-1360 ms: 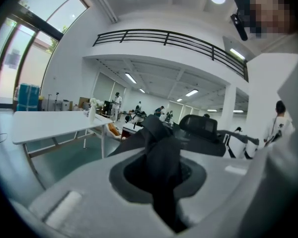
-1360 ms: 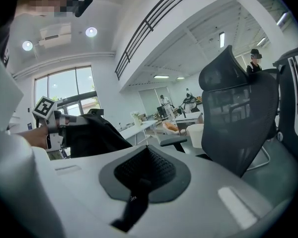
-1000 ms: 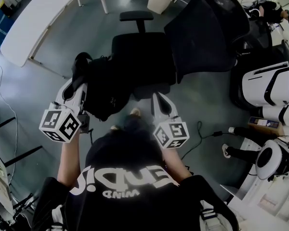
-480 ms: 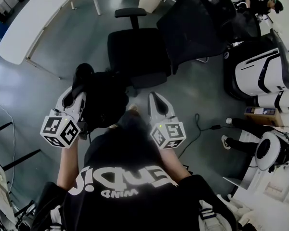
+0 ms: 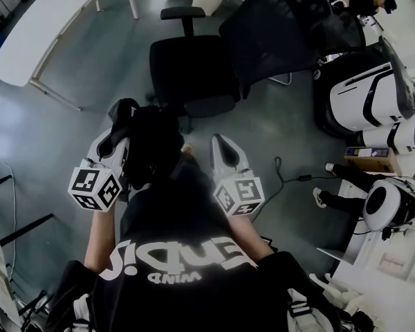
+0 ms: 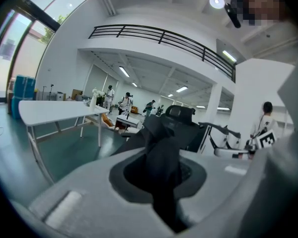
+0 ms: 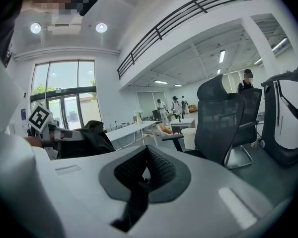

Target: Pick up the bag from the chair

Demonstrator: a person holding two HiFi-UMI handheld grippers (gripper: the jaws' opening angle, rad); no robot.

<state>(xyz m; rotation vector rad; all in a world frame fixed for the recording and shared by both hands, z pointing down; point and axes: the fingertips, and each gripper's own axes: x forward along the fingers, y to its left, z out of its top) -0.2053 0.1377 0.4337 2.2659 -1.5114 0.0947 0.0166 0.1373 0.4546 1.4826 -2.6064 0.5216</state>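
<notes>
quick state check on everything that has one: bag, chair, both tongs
bag, off the chair, held up by the left tongs
chair, upright, seat bare
left tongs, shut on a fold of the bag
right tongs, shut, nothing between them

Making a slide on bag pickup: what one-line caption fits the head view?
Left gripper holds the black bag clear of the chair; right gripper is shut and empty.
</notes>
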